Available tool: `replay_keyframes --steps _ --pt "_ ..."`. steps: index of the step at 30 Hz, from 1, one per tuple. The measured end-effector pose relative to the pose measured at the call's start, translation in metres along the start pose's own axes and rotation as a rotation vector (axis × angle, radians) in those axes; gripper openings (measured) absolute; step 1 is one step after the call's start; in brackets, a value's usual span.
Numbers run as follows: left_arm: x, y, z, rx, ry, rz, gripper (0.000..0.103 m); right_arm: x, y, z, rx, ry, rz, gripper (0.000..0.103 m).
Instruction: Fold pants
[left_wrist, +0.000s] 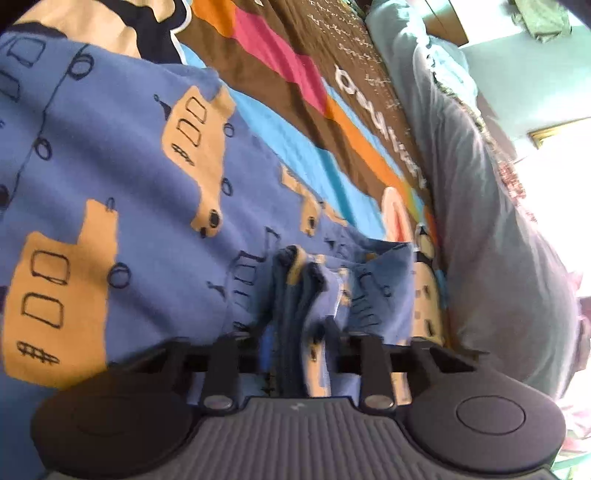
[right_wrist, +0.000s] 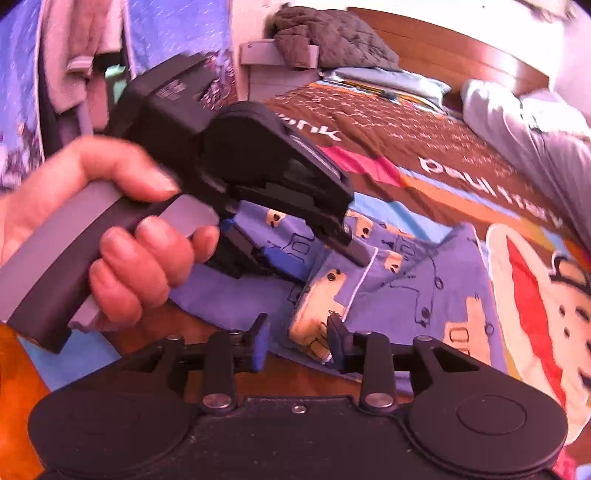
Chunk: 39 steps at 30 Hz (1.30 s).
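Blue pants (left_wrist: 122, 177) printed with tan vehicles lay spread on a brown patterned bedspread (left_wrist: 332, 74), beside a grey pillow (left_wrist: 498, 258). The left gripper (left_wrist: 295, 332) pinched a bunched fold of that cloth between its 2 fingers, while a hand (right_wrist: 110, 229) held its grey handle. The right gripper (right_wrist: 295, 343) hovered with its jaws spread over the pants' edge, gripping nothing.
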<state>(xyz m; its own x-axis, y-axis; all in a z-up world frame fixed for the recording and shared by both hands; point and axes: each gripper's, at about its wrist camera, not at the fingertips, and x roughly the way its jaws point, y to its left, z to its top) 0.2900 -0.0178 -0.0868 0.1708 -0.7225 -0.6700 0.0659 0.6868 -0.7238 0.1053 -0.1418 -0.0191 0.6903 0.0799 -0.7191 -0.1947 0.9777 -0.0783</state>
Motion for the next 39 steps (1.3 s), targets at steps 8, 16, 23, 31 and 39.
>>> replay_keyframes --steps 8,16,23,31,39 --pt "-0.006 -0.007 -0.004 0.074 -0.021 0.032 0.011 0.009 0.009 -0.008 -0.047 0.001 -0.092 0.017" --pt "-0.045 -0.011 -0.010 0.167 -0.089 0.059 0.010 -0.005 0.008 0.001 -0.018 -0.047 -0.078 0.012" --pt "-0.088 0.016 -0.001 0.206 -0.110 0.084 0.010 -0.006 0.034 0.021 0.045 -0.053 0.028 0.012" --pt "-0.099 0.043 -0.004 0.252 -0.123 0.077 0.012 0.007 0.067 0.026 -0.006 -0.012 0.107 0.030" --pt "-0.099 0.031 -0.006 0.277 -0.167 0.115 0.045 -0.025 0.003 0.009 0.051 -0.036 -0.029 0.062"
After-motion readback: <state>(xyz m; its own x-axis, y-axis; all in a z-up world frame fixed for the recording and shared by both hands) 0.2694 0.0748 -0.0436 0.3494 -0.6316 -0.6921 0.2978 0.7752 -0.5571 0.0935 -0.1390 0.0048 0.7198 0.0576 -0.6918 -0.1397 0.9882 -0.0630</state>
